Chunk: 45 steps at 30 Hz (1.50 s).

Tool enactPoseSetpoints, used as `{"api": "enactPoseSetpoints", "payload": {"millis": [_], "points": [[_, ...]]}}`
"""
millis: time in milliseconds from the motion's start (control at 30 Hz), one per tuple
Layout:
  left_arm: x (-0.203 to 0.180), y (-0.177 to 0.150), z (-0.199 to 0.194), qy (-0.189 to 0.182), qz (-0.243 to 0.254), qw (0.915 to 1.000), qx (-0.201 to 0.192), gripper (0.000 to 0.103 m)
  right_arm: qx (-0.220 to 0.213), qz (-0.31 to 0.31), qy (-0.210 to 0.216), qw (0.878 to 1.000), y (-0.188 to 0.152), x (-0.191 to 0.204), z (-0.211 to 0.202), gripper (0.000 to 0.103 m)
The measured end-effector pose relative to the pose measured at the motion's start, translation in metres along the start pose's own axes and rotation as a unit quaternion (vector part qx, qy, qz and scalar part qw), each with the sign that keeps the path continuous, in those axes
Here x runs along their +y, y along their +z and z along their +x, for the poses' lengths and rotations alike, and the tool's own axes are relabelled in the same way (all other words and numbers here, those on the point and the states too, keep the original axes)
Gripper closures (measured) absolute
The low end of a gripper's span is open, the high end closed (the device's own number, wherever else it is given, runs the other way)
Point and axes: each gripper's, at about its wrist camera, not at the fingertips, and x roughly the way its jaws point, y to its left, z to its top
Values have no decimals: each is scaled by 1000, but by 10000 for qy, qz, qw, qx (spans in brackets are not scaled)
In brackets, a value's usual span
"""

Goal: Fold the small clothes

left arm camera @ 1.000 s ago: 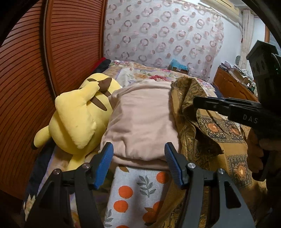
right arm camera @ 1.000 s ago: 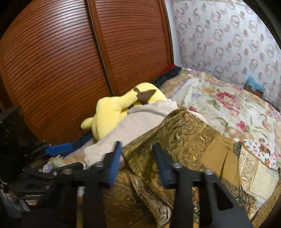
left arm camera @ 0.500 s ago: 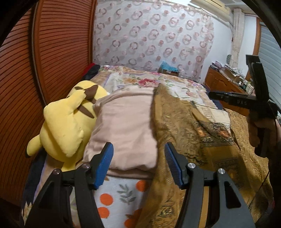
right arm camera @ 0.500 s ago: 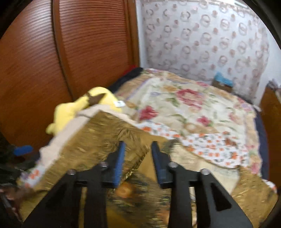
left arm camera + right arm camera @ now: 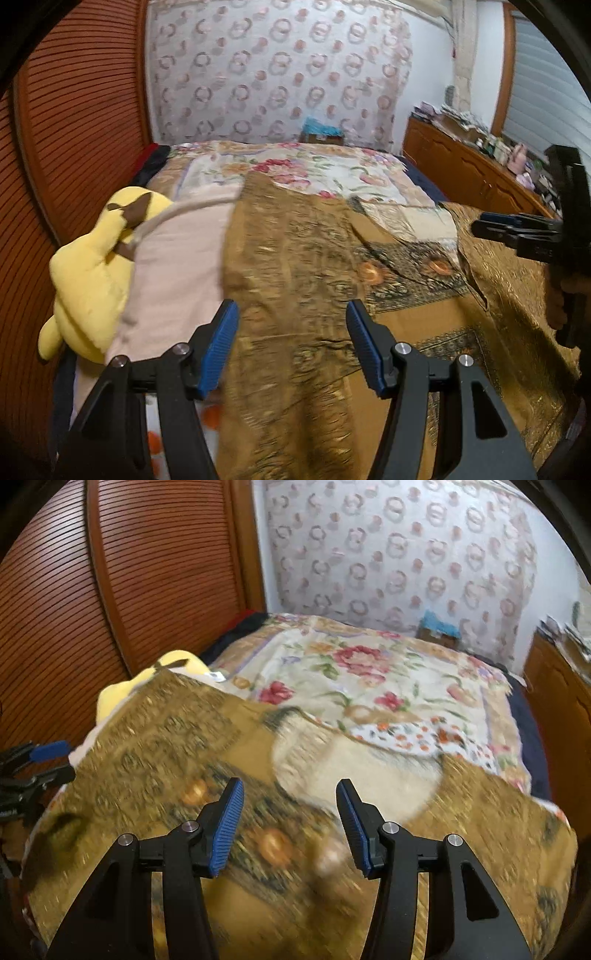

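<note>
Our left gripper (image 5: 291, 345) hung with its blue pads spread apart and nothing between them, only the golden-brown patterned garment (image 5: 306, 266) lying on the bed below. Our right gripper (image 5: 286, 827) had just been opening its jaws; they stood parted and empty too, hovering over the same garment (image 5: 155, 738), which showed blurred in that view. From the left wrist we also caught the right gripper (image 5: 495, 225) out at the right edge, held above the cloth's right side, with a hand (image 5: 565, 299) on its handle. From the right wrist, the left gripper's blue pad (image 5: 50, 750) peeked in at the far left.

The garment was spread flat and wide across the near part of the bed, its pale inner side (image 5: 354, 764) showing near the middle. Its left edge overlapped a pink folded cloth (image 5: 177, 273), and against that leaned a yellow plush toy (image 5: 88, 280) beside the slatted wooden door (image 5: 74, 129). Beyond lay a floral bedspread (image 5: 369, 675), then a curtain with ring patterns (image 5: 406, 554). A wooden dresser (image 5: 461, 170) ran along the right.
</note>
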Motion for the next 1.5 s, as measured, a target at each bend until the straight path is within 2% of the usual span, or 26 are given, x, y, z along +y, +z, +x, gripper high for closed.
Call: {"api": "enactPoseSetpoints", "payload": {"millis": [300,533,733,867,1067,1167,1367,1500], "points": [[-60,1,34,-429,554,9970,319,43,1,591,-778,9952,-58,-61,-61,50],[-104,0,52,-637,1049,9908,574,43,31,1238,-1516,9807,-100,-125,-108,50],[-113,0,62,-648,1213,9875,766,43,110,1693,-1970,9656,-136,-169,-135,50],[-114,0,61,-692,1219,9876,700,43,142,1948,-2162,9566,-150,-191,-146,50],[-120,0,62,-773,1342,9855,700,35,191,2137,-2170,9523,-160,-207,-150,50],[-125,1,64,-838,1419,9835,747,25,290,2212,-2061,9527,-165,-212,-147,50],[-128,3,66,-841,1431,9831,774,19,509,2347,-1868,9526,-178,-217,-141,50],[-127,4,68,-777,1368,9843,803,13,483,2505,-1684,9521,-182,-221,-143,50]]}}
